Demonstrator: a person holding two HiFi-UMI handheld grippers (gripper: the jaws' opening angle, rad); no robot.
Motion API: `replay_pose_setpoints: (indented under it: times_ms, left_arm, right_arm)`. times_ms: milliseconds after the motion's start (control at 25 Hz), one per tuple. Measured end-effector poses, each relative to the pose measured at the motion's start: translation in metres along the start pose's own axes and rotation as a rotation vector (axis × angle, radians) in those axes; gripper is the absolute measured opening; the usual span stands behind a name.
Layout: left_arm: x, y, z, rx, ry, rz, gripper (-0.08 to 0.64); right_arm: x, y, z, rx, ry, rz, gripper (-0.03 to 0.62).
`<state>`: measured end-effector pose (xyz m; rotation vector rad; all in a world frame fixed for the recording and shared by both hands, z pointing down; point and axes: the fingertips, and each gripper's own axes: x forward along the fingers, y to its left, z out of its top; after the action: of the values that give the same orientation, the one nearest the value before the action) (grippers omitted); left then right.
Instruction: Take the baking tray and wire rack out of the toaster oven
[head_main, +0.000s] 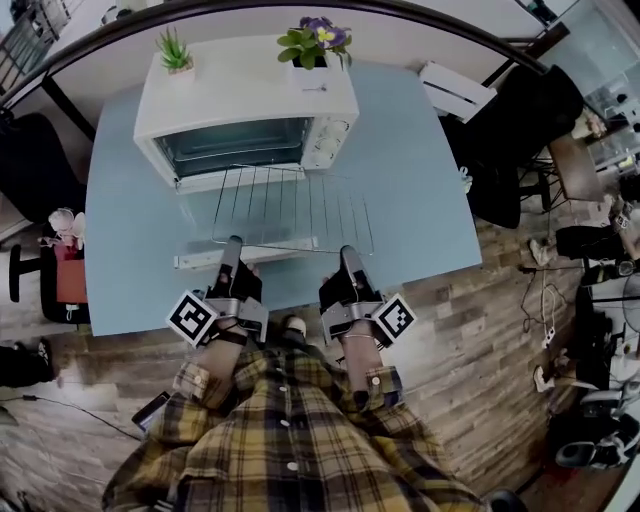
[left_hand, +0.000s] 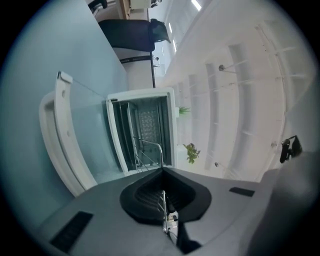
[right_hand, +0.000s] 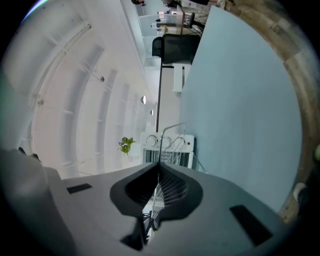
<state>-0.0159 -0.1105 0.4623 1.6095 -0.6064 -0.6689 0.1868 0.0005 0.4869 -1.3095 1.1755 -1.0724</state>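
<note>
Plaid sleeves (head_main: 250, 400) lead down to two grippers at the near edge of the wire rack (head_main: 290, 205). Both are clamped shut on its front wire, the left gripper (head_main: 232, 245) near one corner and the right gripper (head_main: 349, 253) near the other. The rack hangs level over the open oven door (head_main: 200, 260). Its far edge is at the mouth of the toaster oven (head_main: 245, 105) on the blue table (head_main: 420, 200).

Head view steeply downward; both gripper views level, toward the shared toaster oven (head_main: 245, 95)
</note>
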Motion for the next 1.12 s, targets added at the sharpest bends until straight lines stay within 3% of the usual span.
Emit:
replay_pose_setpoints:
  times_ms: [320, 640, 920, 1120]
  left_arm:
    - [0.042, -0.006, -0.107, -0.047, 0.217, -0.037, -0.005]
    - [0.058, 0.006, -0.191, -0.072, 0.357, -0.014, -0.005]
    - [0.065, 0.035, -0.229, -0.067, 0.416, 0.044, -0.005]
    - [0.064, 0.066, -0.236, -0.058, 0.431, 0.140, -0.005]
  right_arm:
    - [-0.072, -0.003, 0.090, -0.023, -0.223, -0.011, 0.012]
    - [-0.134, -0.026, 0.146, -0.016, -0.358, -0.074, 0.014]
    - [-0.154, -0.059, 0.172, 0.005, -0.390, -0.145, 0.014]
    - [-0.152, -0.082, 0.178, 0.018, -0.376, -0.188, 0.014]
